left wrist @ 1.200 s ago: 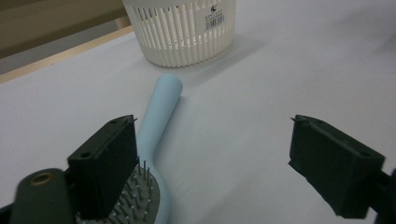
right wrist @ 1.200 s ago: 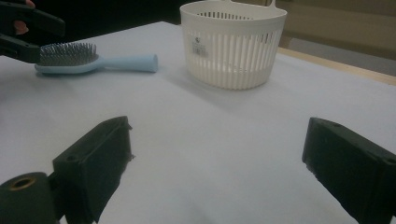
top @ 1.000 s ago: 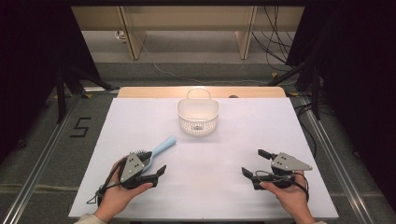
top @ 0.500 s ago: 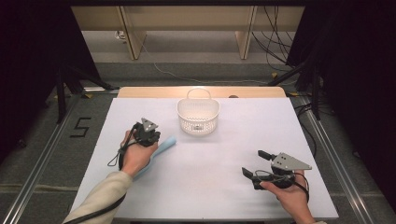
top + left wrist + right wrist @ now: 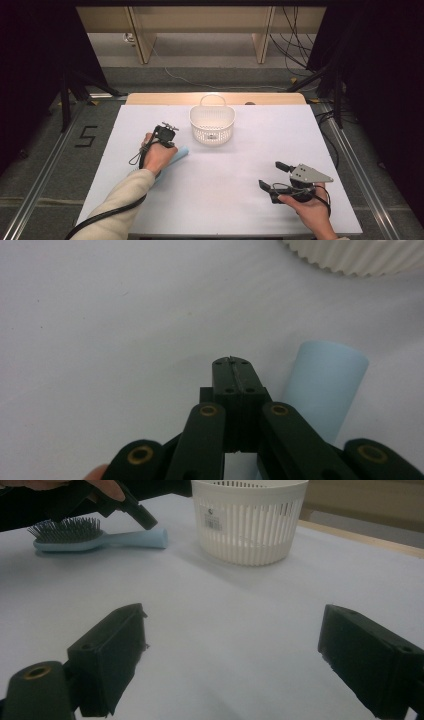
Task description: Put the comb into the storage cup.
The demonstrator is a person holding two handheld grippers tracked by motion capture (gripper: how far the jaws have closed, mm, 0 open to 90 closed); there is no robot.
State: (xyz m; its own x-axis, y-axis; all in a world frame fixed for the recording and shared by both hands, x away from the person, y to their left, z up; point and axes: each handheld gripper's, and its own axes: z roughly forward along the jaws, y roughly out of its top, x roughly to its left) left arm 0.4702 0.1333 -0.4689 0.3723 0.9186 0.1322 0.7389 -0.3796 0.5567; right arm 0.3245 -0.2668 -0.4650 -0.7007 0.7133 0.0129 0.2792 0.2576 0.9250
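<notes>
While the left gripper is now sitting clenched on nothing beside the hairbrush handle, having travelled up toward the basket, the grasp is looking missed; right gripper is idling released.

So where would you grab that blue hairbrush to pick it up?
Probably by the handle of the hairbrush, coming down from above with the jaws across its width. It lies flat, bristles up; the handle is smooth, round and narrow. The shut left hand-held gripper sits beside it and would need opening first.
</notes>
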